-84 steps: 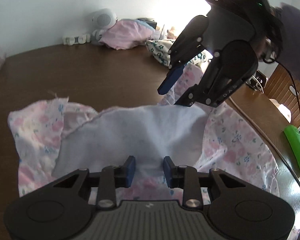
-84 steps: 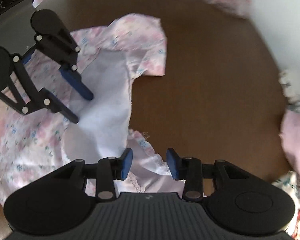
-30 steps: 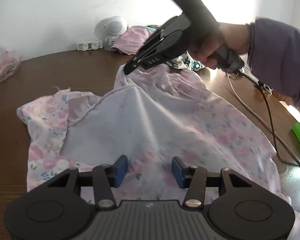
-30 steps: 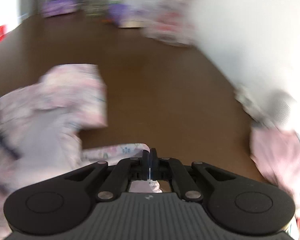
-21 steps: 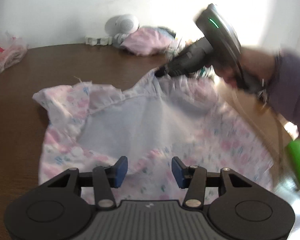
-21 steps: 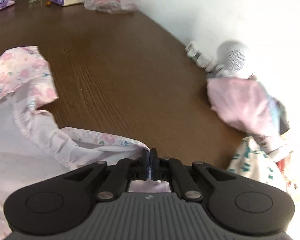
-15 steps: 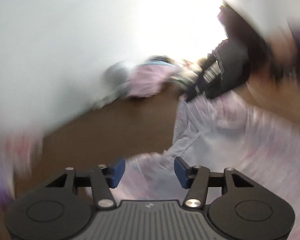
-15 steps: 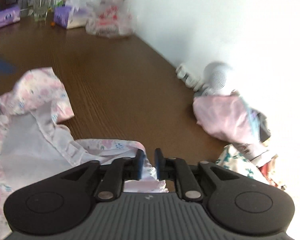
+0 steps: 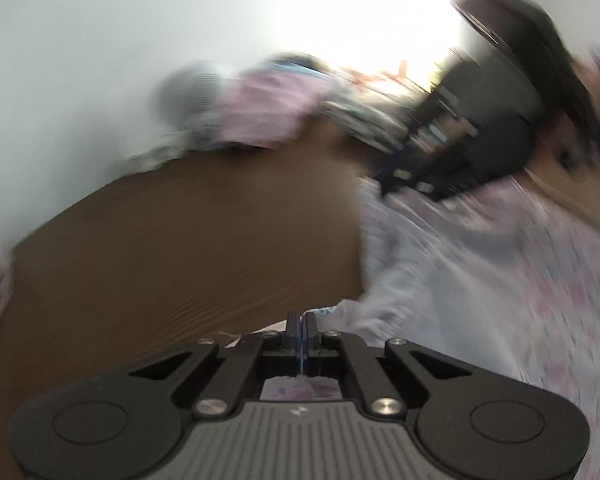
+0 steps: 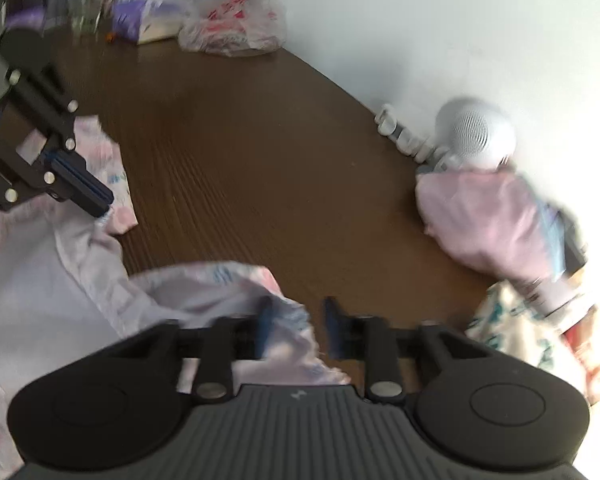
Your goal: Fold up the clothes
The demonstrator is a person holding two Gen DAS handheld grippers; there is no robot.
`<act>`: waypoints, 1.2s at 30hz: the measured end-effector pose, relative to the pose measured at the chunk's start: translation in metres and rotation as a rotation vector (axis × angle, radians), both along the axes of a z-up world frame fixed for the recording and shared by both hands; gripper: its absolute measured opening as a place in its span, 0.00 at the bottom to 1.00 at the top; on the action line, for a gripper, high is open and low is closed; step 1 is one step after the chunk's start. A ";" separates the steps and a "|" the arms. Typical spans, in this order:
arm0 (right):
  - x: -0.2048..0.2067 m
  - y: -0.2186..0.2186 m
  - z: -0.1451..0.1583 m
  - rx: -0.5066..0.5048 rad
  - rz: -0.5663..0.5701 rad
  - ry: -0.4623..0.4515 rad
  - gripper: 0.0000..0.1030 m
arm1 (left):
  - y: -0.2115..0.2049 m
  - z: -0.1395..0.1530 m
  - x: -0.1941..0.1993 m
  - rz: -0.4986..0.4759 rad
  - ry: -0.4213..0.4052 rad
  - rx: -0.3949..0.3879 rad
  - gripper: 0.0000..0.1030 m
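Observation:
A pink floral garment [image 9: 500, 280] with a pale lining lies spread on the brown table [image 9: 180, 248]. My left gripper [image 9: 301, 326] is shut on the garment's near edge at one sleeve; the view is blurred. In the right wrist view the left gripper [image 10: 96, 200] pinches the sleeve [image 10: 112, 184] at the left. My right gripper [image 10: 296, 312] is open, with the other sleeve [image 10: 236, 280] lying loose between and under its fingers.
A pile of pink and patterned clothes [image 10: 496, 224] and a white round speaker [image 10: 476, 132] sit against the wall at the right. A plastic bag [image 10: 232, 28] and a purple box [image 10: 140, 20] stand at the table's far end. Brown table [image 10: 260, 152] shows between the sleeves.
My left gripper swung left to the other sleeve and shut on the garment. My right gripper, shut on its sleeve a second ago, has opened and let it go.

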State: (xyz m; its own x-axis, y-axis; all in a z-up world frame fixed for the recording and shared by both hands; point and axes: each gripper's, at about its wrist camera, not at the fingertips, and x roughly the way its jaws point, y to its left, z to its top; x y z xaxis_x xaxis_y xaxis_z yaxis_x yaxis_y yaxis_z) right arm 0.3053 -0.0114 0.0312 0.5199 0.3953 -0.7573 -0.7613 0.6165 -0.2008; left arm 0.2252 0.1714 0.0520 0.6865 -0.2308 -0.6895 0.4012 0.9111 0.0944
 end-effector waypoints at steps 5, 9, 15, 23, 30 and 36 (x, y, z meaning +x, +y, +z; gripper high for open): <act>-0.003 -0.017 0.008 0.054 -0.089 0.022 0.03 | 0.043 0.004 -0.021 0.326 -0.081 -0.166 0.00; -0.008 -0.028 0.016 0.044 -0.148 0.004 0.03 | 0.066 0.003 -0.033 0.545 -0.073 -0.210 0.00; -0.005 -0.019 0.025 0.060 -0.219 -0.113 0.33 | 0.036 0.029 -0.041 0.416 -0.156 -0.141 0.14; -0.120 -0.039 0.087 0.113 -0.171 -0.124 0.66 | -0.042 0.001 0.016 0.182 -0.034 0.113 0.06; -0.317 -0.066 0.082 0.090 -0.089 -0.110 0.73 | 0.029 -0.019 0.011 0.566 -0.007 0.035 0.01; -0.370 -0.101 0.063 0.306 -0.168 -0.024 0.76 | 0.068 0.019 -0.036 0.787 -0.054 0.018 0.33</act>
